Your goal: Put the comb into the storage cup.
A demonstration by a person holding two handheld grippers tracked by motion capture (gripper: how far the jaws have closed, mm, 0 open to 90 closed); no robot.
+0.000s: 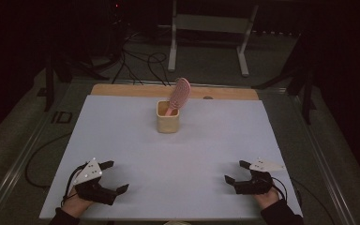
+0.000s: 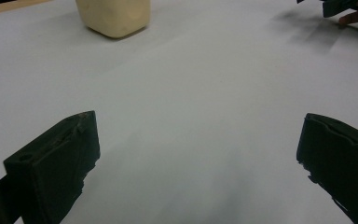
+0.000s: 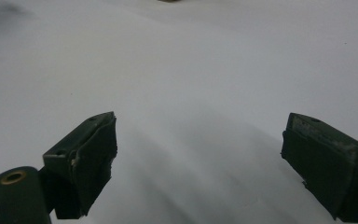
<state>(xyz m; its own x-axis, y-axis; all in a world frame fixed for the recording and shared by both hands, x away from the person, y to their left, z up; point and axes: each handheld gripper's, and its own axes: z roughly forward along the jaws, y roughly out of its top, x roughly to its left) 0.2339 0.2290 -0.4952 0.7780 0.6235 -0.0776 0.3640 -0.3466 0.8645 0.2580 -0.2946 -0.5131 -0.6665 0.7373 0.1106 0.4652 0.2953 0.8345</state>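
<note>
Worktop [image 1: 136,136]: broad, covered in pale white sheet, bare wooden strip along far edge. Beyond it, dim floor with a white frame [image 1: 211,28] and loose black cables [image 1: 136,65].

Cup [image 1: 168,117]: cream, upright, set on sheet near far edge, about midway across; well apart from both grippers. Seen again at top of left gripper view [image 2: 114,16], its base resting on sheet.

Brush [image 1: 179,93]: pink, handle down inside cup, oval head up and tilted toward right, leaning on rim.

Left gripper [image 1: 114,177]: near corner on left, low over sheet, held by a hand at near edge; jaws spread wide, nothing between them. In left gripper view [image 2: 196,154], the two black jaws stood far apart with bare sheet between.

Right gripper [image 1: 237,171]: near corner on right, likewise low over sheet, jaws parted and pointing inward toward left one. In right gripper view [image 3: 200,154], wide gap between jaws, just plain sheet there. Also glimpsed at top right corner of left gripper view [image 2: 342,7].
</note>
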